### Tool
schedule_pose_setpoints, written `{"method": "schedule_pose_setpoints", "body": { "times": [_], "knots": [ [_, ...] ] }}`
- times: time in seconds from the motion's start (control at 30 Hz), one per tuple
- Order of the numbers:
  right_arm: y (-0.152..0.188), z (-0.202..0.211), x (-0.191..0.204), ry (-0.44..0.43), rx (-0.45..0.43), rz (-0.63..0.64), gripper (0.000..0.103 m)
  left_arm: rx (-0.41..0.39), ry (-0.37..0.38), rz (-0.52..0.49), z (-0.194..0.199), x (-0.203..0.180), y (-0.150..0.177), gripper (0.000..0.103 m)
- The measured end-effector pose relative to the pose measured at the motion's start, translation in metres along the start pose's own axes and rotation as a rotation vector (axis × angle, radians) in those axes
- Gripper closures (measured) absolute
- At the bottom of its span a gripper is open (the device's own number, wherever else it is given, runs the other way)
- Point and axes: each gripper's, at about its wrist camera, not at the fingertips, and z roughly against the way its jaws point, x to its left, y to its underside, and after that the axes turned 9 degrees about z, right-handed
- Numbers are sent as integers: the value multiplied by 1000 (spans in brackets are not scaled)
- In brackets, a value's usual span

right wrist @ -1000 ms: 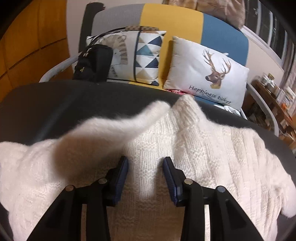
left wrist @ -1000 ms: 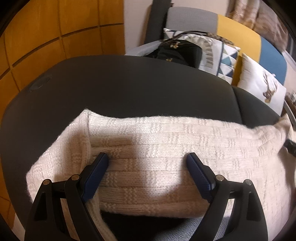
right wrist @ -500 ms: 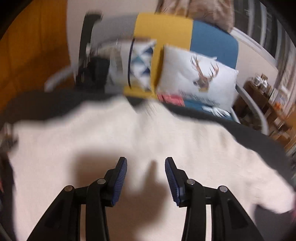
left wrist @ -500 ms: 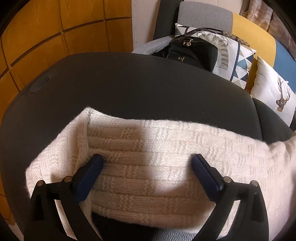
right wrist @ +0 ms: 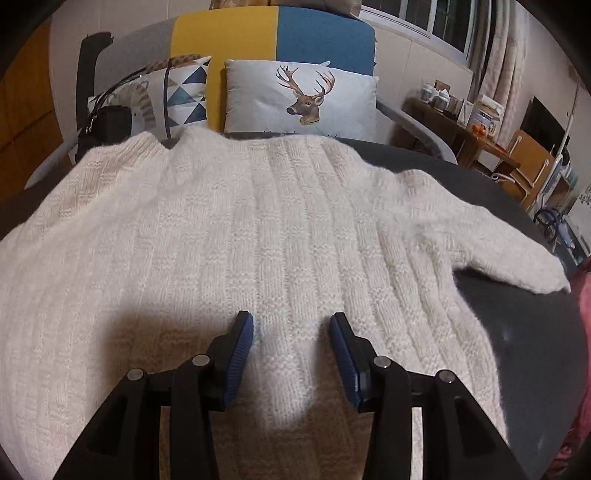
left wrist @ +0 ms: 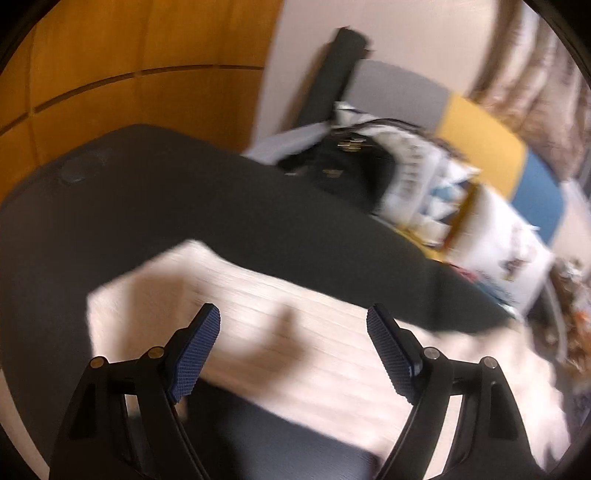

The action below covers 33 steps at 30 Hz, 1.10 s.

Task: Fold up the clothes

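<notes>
Sprawling across one dark tabletop (right wrist: 524,354) lies one cream knitted sweater (right wrist: 258,229), flat, its neck toward the sofa and one sleeve (right wrist: 491,240) stretched out to the right. Behind the tabletop stands one sofa (right wrist: 273,33) in grey, yellow and blue panels, carrying two cushions: one with a deer head (right wrist: 303,99), one with triangles (right wrist: 181,92). One black bag (right wrist: 107,125) sits beside the triangle cushion. The left tongs (left wrist: 293,325) hang above the sweater's edge, jaws wide but closing, nothing between them; that view is blurred. The right tongs (right wrist: 291,328) are spread as wide as they go over the middle of the sweater, gripping nothing.
</notes>
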Motion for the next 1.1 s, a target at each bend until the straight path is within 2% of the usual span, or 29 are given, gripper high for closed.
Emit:
{"method": "schedule_pose_setpoints", "body": {
  "times": [0.1,0.2,0.27,0.33,0.4,0.43,0.57,0.63,0.77,0.93,1.07,1.1],
  "knots": [
    [-3,6,-8,-64,22,16,58,64,76,-125,12,-49,35,18],
    [-2,21,-25,-106,-2,42,58,76,22,-316,10,-97,81,18],
    [0,27,-39,-116,-18,50,58,81,-8,-428,2,-116,108,18],
    [4,26,-54,-141,-20,61,58,58,-75,-547,-6,-128,131,18],
    [11,16,-64,-100,34,94,59,36,-123,-623,-13,-131,148,18],
    [16,9,-66,-91,53,117,59,23,-118,-625,-12,-129,150,18],
    [35,16,-70,-95,-10,93,59,54,-82,-589,-17,-121,141,16],
    [43,23,-64,-69,-9,80,58,66,-81,-582,-24,-116,133,6],
    [63,39,-52,-34,-37,62,58,51,-87,-632,-35,-118,127,0],
    [51,40,-57,-92,14,82,57,43,-78,-622,-35,-114,126,1],
    [26,52,-78,-149,-79,-36,57,18,-85,-629,-34,-113,131,1],
    [13,49,-78,-148,-90,-32,57,9,-90,-633,-34,-114,133,1]
  ]
}}
